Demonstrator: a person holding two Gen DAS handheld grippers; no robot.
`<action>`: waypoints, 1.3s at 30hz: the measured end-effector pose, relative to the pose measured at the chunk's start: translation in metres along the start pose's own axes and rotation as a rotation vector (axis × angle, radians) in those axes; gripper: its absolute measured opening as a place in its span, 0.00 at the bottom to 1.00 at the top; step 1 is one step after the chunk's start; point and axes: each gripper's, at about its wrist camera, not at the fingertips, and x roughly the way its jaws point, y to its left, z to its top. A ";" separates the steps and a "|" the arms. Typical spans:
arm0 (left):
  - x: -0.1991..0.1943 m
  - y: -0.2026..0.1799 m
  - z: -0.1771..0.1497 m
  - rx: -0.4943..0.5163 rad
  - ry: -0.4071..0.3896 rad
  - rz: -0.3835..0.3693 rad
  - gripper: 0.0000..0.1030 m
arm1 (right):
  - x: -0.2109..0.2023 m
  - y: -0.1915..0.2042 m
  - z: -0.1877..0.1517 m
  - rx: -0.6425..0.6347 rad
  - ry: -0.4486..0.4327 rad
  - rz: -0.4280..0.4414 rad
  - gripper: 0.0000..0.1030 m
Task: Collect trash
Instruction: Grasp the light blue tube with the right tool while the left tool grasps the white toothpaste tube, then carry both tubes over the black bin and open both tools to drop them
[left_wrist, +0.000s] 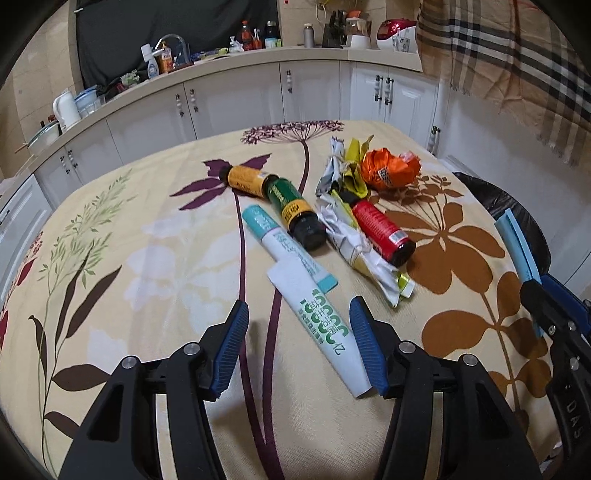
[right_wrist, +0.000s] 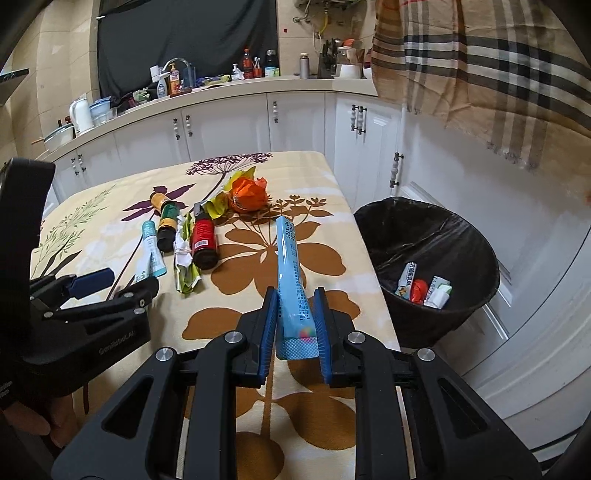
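Blue pads of the right gripper pinch the near end of a light-blue tube, which juts forward above the floral tablecloth, left of the black-lined bin. The bin stands on the floor just beside the table's right edge and holds a few wrappers. The left gripper hangs about half open over the cloth, gripping nothing, a white-and-green tube lying between its fingers. Farther from the bin lie a red bottle, a green bottle and an orange wrapper.
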 end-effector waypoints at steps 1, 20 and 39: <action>0.000 0.001 -0.001 -0.002 0.004 -0.004 0.51 | 0.001 0.000 0.000 0.000 0.002 -0.002 0.19; -0.005 0.008 -0.009 0.011 -0.005 -0.015 0.16 | 0.000 0.003 -0.002 0.014 -0.011 -0.002 0.19; -0.037 0.004 0.009 0.037 -0.112 -0.023 0.15 | -0.002 -0.011 0.011 0.024 -0.043 -0.027 0.19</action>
